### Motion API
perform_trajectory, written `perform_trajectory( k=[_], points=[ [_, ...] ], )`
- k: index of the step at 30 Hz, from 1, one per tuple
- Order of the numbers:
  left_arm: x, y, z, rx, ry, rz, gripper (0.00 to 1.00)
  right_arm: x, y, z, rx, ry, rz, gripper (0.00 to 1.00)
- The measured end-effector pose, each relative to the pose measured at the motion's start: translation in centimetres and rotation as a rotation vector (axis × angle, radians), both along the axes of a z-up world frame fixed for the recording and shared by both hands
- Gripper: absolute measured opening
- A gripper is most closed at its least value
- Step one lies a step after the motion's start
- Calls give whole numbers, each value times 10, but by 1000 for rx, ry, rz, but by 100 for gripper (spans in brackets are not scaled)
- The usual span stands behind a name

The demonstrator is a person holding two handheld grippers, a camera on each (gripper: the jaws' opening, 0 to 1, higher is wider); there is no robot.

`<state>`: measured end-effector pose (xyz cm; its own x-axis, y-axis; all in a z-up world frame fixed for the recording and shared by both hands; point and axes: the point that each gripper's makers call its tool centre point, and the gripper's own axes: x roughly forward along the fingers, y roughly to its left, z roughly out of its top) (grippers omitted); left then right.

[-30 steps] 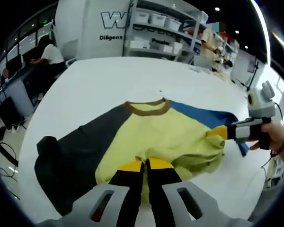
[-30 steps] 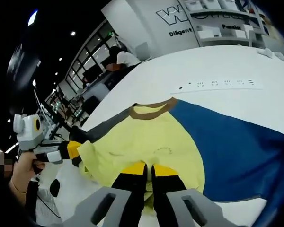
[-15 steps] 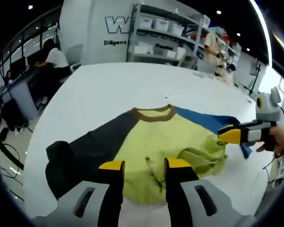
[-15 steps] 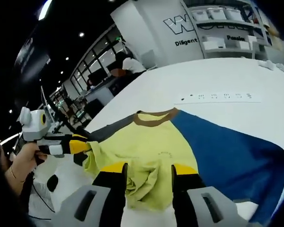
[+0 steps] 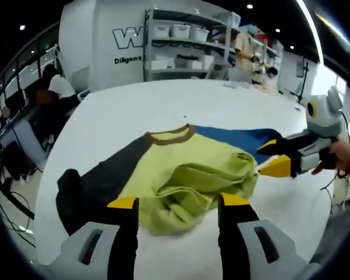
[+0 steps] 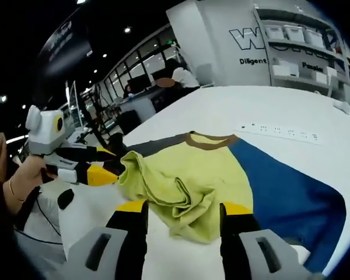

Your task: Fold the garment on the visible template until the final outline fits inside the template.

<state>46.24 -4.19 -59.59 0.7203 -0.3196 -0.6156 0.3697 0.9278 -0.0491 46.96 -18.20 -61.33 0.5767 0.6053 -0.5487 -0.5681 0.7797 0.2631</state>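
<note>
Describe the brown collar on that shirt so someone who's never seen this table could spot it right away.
Start at the big white table, where one shirt lies spread out, yellow in the middle with a dark grey sleeve on one side and a blue one on the other. At the shirt's far edge, away from the bunched-up yellow hem, sits the collar: a thin curved brown band, the only brown thing on the shirt.
</note>
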Motion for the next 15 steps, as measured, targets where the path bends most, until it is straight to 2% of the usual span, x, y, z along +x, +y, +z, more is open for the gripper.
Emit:
perform_trajectory(
  k=[8, 11, 15],
  points=[
    [-5, -10, -6, 57, -35, -42, 44, -8, 4, -4, -55, -80, 23, 35],
    [-6, -11, -14, 89, -27, -43, 41, -8, 7, -6, -57, -86, 23, 32],
    [-2, -9, -21, 95, -39, -18, 35, -7, 10, -5, -51, -98, 12, 28]
  ],
)
